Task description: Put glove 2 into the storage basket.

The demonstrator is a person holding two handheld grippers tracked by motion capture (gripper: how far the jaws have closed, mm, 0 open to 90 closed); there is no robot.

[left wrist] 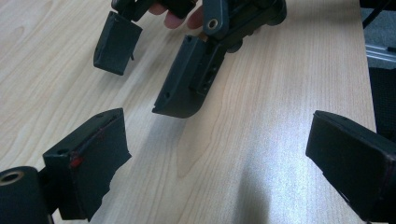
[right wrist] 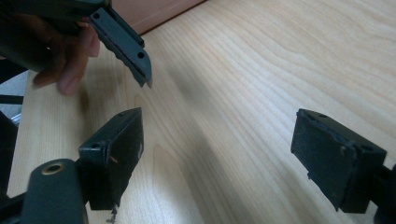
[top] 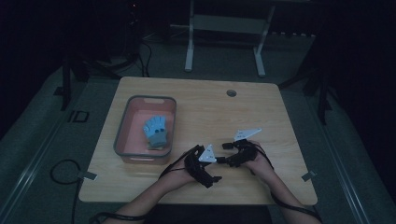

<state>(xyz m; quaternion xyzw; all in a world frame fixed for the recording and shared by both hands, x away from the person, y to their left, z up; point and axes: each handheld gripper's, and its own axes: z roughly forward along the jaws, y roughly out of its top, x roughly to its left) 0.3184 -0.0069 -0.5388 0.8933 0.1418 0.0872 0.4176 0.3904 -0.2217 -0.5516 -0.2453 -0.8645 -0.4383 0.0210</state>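
Observation:
On the wooden table (top: 201, 105), my left gripper (top: 215, 170) and right gripper (top: 223, 153) sit close together near the front edge, pointing at each other. In the left gripper view my left gripper (left wrist: 219, 158) is open over bare wood, and the right gripper's two jaws (left wrist: 184, 79) hang just ahead of it. In the right gripper view my right gripper (right wrist: 224, 154) is also open with nothing between its jaws. One jaw of the left gripper (right wrist: 123, 44) and a hand (right wrist: 65, 56) show at the upper left.
A grey-rimmed pink bin (top: 122, 135) stands on the left half of the table and holds a light blue glove-like object (top: 155, 130). A round cable hole (top: 231, 93) sits near the far edge. A white table frame (top: 224, 28) stands on the floor beyond.

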